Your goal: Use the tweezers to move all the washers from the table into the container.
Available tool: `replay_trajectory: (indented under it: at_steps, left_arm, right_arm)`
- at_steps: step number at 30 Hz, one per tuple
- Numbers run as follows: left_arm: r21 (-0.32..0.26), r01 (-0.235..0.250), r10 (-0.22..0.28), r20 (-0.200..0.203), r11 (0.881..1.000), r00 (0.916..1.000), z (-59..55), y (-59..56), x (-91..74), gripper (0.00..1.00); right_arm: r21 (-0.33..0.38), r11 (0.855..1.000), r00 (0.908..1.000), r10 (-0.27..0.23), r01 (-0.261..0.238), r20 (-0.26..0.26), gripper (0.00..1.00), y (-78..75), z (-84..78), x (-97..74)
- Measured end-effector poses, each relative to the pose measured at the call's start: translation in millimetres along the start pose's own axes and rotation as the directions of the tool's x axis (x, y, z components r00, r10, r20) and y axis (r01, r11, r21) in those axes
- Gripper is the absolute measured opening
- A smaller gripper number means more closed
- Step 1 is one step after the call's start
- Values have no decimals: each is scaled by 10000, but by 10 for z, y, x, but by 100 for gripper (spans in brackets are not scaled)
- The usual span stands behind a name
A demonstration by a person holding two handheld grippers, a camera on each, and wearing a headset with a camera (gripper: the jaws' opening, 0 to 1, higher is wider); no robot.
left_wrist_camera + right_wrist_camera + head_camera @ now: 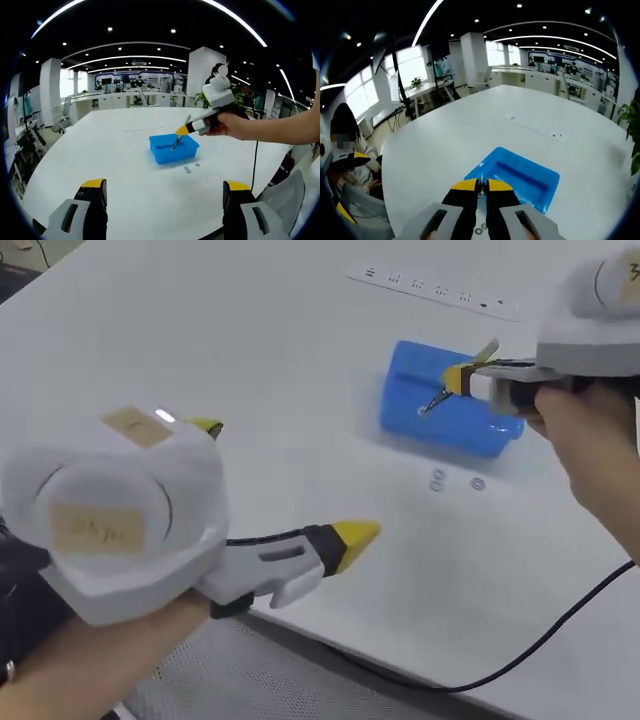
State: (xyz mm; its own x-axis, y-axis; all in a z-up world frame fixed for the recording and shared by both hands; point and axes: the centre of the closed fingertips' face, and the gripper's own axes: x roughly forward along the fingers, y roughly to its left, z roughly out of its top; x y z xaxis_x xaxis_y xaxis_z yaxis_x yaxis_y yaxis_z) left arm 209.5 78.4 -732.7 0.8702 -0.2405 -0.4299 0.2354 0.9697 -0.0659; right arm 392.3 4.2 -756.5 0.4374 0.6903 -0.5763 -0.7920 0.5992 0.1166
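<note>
The right hand-held gripper [462, 378], clamped on the tweezers [437, 400], aimed their tips down into the blue container [470, 428]. The washers [437, 480] lay on the desk [250, 340] just nearside of it. The left hand-held gripper [285, 480] gaped empty, farther off.

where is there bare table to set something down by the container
Bare table lies between the left gripper and the blue container, and between the container and the power strip. Crowded: the container's near side, where washers lie, and above it, where the right gripper holds the tweezers.
</note>
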Motion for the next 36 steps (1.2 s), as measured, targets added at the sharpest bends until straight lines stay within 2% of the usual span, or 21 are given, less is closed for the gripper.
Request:
replay_trajectory:
  at_steps: [7, 10, 12, 14, 17, 19, 22, 26, 36]
  left_arm:
    - [-143, -10, 7, -248, 9999, 9997, -87, 40, 35, 99]
    - [-183, -12, 7, -256, 9998, 9997, -120, 55, 48, 99]
    - [-76, -19, 15, -515, 10000, 9987, -168, 61, 55, 99]
    - [61, -100, 103, -482, 9999, 9988, -155, 75, 50, 99]
    - [-219, -19, 11, -372, 9998, 9993, -102, 71, 56, 99]
    - [-345, -23, 13, -276, 9994, 9996, -76, 68, 67, 99]
    - [-359, -98, 85, -359, 9993, 9993, -105, 98, 118, 98]
    - [-233, -152, 140, -521, 9996, 9985, -153, 136, 152, 98]
    - [-119, 45, -55, -792, 9999, 9968, -207, 100, 146, 98]
  right_arm:
    - [205, 9994, 9995, -265, 262, 169, 2, -133, 67, 134]
    - [200, 9996, 9996, -223, 219, 163, 2, -169, 39, 246]
    - [226, 9994, 9997, -251, 250, 34, 2, -198, -14, 326]
    - [137, 9994, 9994, -309, 310, -132, 2, -223, -76, 394]
    - [-90, 9992, 9987, -404, 401, -320, 2, -249, -151, 478]
    - [-34, 9996, 9990, -270, 269, -345, 2, -246, -166, 521]
    - [129, 9996, 9992, -258, 261, -294, 2, -242, -163, 545]
    - [-2, 9995, 9987, -312, 312, -397, 2, -246, -179, 593]
    - [-292, 9990, 9976, -369, 352, -580, 2, -253, -211, 657]
